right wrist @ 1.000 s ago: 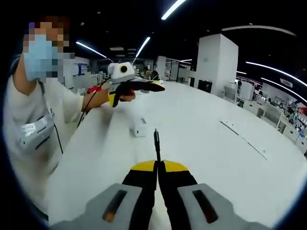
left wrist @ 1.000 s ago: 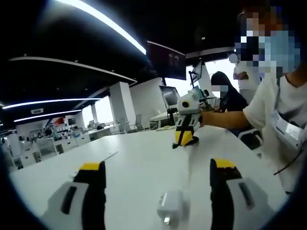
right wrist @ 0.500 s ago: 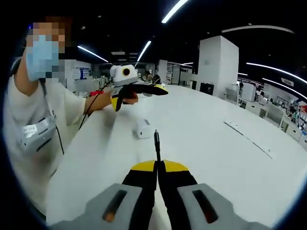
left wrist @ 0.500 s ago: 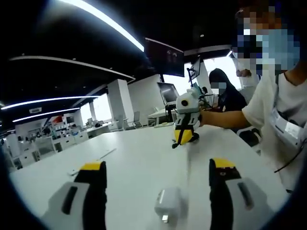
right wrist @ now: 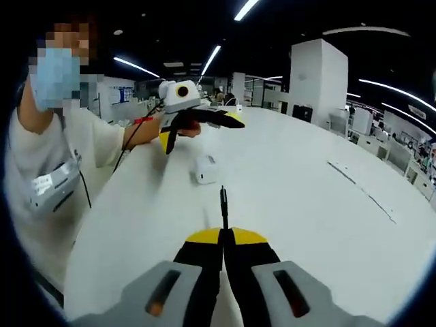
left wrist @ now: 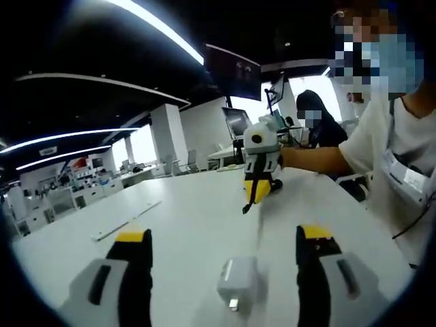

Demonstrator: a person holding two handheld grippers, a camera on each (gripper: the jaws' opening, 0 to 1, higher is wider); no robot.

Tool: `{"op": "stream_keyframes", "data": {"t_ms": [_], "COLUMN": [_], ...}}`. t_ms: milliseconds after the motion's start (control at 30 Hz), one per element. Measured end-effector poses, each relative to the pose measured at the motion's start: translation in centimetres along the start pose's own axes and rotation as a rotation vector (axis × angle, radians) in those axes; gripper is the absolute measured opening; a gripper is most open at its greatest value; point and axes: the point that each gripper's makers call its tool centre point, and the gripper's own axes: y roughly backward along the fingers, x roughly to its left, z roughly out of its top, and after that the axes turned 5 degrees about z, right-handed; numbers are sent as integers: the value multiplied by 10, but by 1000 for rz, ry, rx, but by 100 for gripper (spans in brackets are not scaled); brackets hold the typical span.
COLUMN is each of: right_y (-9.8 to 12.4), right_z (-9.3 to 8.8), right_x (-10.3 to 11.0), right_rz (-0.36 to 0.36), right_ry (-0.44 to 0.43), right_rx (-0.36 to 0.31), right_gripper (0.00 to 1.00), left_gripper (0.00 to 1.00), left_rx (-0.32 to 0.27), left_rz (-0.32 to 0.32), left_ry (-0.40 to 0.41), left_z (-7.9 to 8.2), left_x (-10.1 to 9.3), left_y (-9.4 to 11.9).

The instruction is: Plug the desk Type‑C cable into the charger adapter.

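Note:
In the left gripper view a white charger adapter (left wrist: 235,282) lies on the white table (left wrist: 191,225), between the two wide-apart yellow-tipped jaws of my open left gripper (left wrist: 225,240). Farther off, my right gripper (left wrist: 257,189) points this way with its jaws together. In the right gripper view my right gripper (right wrist: 223,233) is shut on the black Type-C cable plug (right wrist: 223,208), which sticks forward from its jaws. The adapter (right wrist: 206,169) lies ahead on the table, a short way beyond the plug. My left gripper (right wrist: 199,124) hovers just behind the adapter.
A person in a white shirt (right wrist: 48,170) stands at the table's edge, holding both grippers. A thin flat strip (left wrist: 128,221) lies on the table to the left. Another seated person (left wrist: 320,133) and office desks are in the background.
My right gripper with the plug has drawn a little nearer to the adapter. My left gripper still straddles the adapter, open.

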Motion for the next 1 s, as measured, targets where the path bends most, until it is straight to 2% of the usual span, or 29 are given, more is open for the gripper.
{"op": "stream_keyframes", "data": {"t_ms": [67,200,367,600,800,1000], "right_y": [-2,-3,-5,-10,-10,-7], "right_z": [1,-1,-5,-10,-17,-24], "right_x": [-1,-4,-4,3,7,5], "right_rz": [6,5,1,13,18,3], "right_ry": [7,-10,-16,-13,-15,-24], "right_rx": [4,-39,-46,-40,-29,-19], "right_gripper": [3,3,3,3,3,3], "left_gripper": [88,87,87,86,82,82], "left_rx": [5,2,20,27,58,69], "left_rz": [-2,-4,-12,-40,-54,-61], "left_ry": [-4,-6,-5,9,7,16], "left_z": [-1,0,-6,-9,-18,-23], "left_x": [0,-1,-4,-12,-15,-18], "left_y": [0,0,-2,-5,-7,-9]}}
